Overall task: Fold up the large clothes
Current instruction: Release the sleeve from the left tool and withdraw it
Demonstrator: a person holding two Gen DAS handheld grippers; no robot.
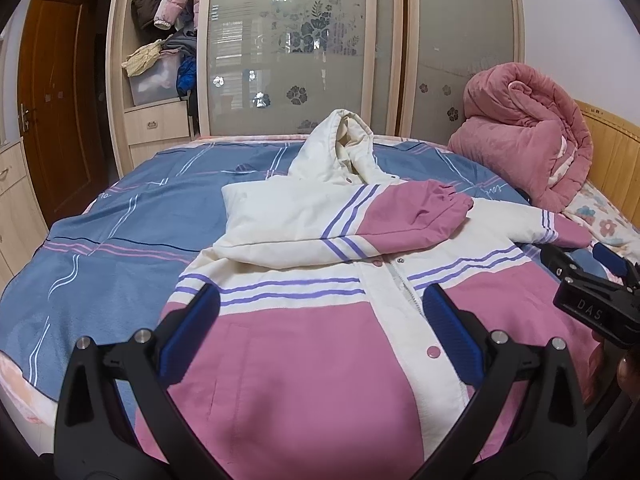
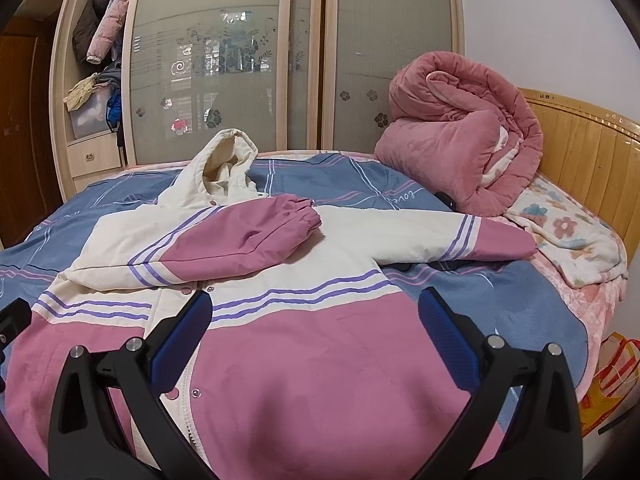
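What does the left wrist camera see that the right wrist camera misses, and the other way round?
Only the left wrist view shows a brown door and the right gripper from the side, at its right edge. Only the right wrist view shows a yellow bag beside the bed. Both show the jacket on the blue sheet, one sleeve folded across it, the rolled pink quilt, the wardrobe, and open jaws in front.

I see a rolled pink quilt (image 2: 460, 136) at the bed's far right corner, against the wooden headboard (image 2: 580, 140). Floral blanket (image 2: 568, 236) lies along the right edge. Wardrobe (image 1: 288, 44) w/ frosted doors behind; blue plaid sheet (image 1: 120, 216) covers the bed.
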